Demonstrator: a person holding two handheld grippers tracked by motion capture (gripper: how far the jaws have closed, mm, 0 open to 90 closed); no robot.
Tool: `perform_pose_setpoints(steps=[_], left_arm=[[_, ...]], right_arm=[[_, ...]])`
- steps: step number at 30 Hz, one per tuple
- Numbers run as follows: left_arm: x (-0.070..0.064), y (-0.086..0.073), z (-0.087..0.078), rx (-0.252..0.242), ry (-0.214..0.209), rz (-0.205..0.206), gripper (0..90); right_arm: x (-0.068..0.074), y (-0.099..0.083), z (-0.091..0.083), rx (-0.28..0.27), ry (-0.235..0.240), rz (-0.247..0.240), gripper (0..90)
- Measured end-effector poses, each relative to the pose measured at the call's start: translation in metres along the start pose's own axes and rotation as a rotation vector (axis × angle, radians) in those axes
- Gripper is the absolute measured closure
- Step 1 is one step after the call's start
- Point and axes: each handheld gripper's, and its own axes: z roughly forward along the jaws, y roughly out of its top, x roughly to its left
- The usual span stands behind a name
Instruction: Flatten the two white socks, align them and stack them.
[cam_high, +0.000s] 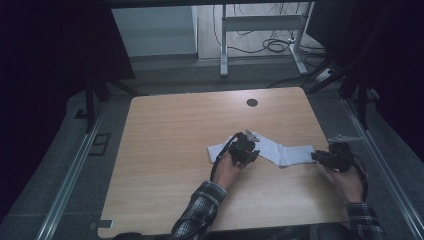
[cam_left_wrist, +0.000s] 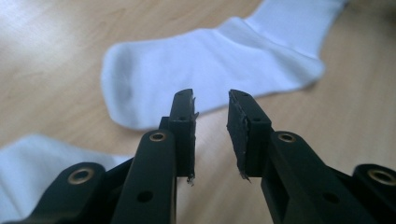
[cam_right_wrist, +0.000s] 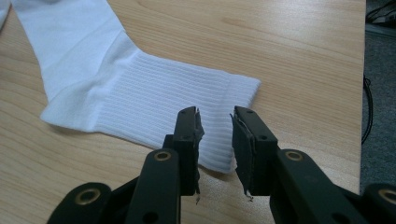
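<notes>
Near edge of the wooden table (cam_high: 165, 165): two plaid-sleeved forearms come in from below, each hand holding a gripper. Left gripper (cam_high: 245, 149) sits over the middle of the white socks (cam_high: 280, 150); its own view has the jaws apart with a clear gap, nothing between them, tips above bare wood just short of a sock toe (cam_left_wrist: 154, 88), and a second piece of white fabric (cam_left_wrist: 28, 163) at the lower left. Right gripper (cam_high: 324, 157) rests at the right end of the socks; its view has the jaws parted and empty, tips over the ribbed cuff (cam_right_wrist: 187, 102), whose corner lies under the gap. Nothing blocks either approach. Farther out: a round dark hole (cam_high: 252, 102) near the table's far edge. Beyond, grey floor, a metal frame's legs (cam_high: 224, 45) and loose cables (cam_high: 277, 45).
</notes>
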Motion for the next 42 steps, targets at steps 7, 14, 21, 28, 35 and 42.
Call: perform_pose_setpoints(steps=[7, 14, 21, 28, 35, 42], left_arm=[[0.011, 0.009, 0.019, 0.021, 0.045, -0.037, 66.0], [0.012, 0.004, 0.038, 0.066, 0.106, -0.036, 56.9], [0.018, 0.0, 0.043, 0.06, 0.077, -0.082, 56.3], [0.014, 0.001, 0.044, 0.059, 0.02, -0.09, 83.5], [0.012, 0.002, 0.041, 0.055, 0.026, -0.088, 87.9], [0.007, 0.015, 0.019, 0.002, 0.022, -0.061, 87.9]], right_arm=[[0.0, 0.001, 0.004, 0.007, -0.006, -0.015, 68.5], [0.0, 0.0, 0.012, 0.028, -0.04, -0.033, 58.6], [0.001, -0.003, 0.02, 0.061, -0.034, -0.027, 65.6], [0.003, -0.002, 0.021, 0.073, -0.004, 0.003, 79.6], [0.004, -0.002, 0.015, 0.062, 0.001, 0.002, 80.1], [0.005, 0.004, 0.002, 0.013, 0.01, -0.004, 80.3]])
